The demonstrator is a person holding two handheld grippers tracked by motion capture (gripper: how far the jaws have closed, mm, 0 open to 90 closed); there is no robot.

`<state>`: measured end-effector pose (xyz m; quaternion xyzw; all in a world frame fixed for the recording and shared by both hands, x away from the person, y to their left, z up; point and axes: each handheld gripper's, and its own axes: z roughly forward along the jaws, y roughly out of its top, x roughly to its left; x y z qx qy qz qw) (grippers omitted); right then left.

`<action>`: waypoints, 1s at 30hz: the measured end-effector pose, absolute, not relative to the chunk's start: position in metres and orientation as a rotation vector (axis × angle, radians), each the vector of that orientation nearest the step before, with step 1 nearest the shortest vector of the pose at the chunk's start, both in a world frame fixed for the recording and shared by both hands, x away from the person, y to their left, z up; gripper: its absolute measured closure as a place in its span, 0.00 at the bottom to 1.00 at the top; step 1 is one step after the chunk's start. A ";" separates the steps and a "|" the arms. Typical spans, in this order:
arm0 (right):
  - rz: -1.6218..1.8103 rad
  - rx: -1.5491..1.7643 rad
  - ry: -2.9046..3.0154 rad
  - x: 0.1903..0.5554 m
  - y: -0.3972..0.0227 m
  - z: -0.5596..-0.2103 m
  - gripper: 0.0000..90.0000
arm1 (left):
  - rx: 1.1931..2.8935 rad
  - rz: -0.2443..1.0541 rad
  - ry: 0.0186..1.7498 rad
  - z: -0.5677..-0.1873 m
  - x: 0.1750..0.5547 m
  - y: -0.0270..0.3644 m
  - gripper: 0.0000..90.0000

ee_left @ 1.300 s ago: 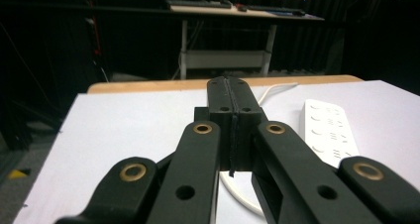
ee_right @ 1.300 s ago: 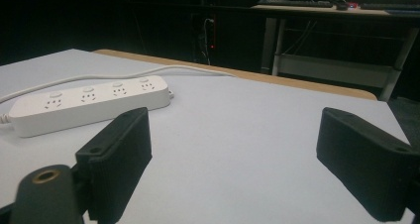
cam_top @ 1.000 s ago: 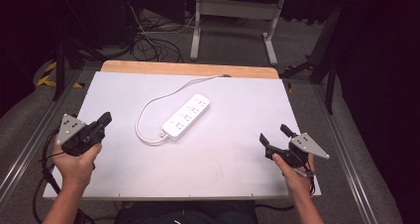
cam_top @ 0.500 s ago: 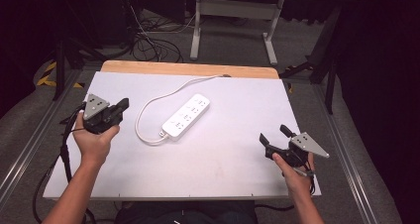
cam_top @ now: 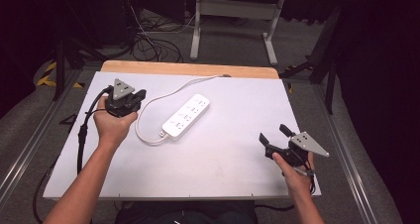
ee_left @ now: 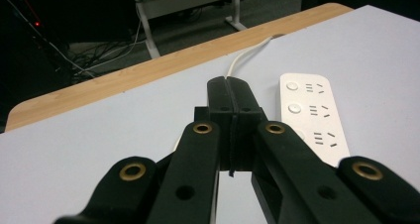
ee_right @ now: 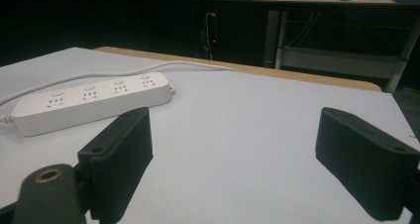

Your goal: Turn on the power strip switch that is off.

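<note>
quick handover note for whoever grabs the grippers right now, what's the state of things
Left gripper: jaws shut, holding nothing, above the table's left side close to the power strip's cable.
Right gripper: jaws wide open, empty, near the front right, pointed toward the strip.
Power strip: white, lying flat mid-table, sockets up, cable looping off its near end and running over the far edge.
Done: nothing gripped yet.
Left: probably open the left gripper, then grasp the strip or cable.

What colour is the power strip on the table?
The power strip is white, with a white cord; it shows best in the high view.
</note>
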<state>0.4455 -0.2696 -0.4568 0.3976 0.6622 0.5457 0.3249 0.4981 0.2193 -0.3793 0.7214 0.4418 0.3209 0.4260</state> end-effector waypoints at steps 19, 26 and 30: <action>1.385 1.037 1.777 0.451 -0.263 -0.457 0.18 | 1.927 0.756 1.088 -0.383 0.537 0.179 1.00; 1.375 1.051 1.785 0.453 -0.263 -0.459 0.18 | 2.007 0.757 1.057 -0.378 0.555 0.162 1.00; 1.376 1.061 1.790 0.454 -0.263 -0.459 0.18 | 2.042 0.732 1.054 -0.384 0.562 0.153 1.00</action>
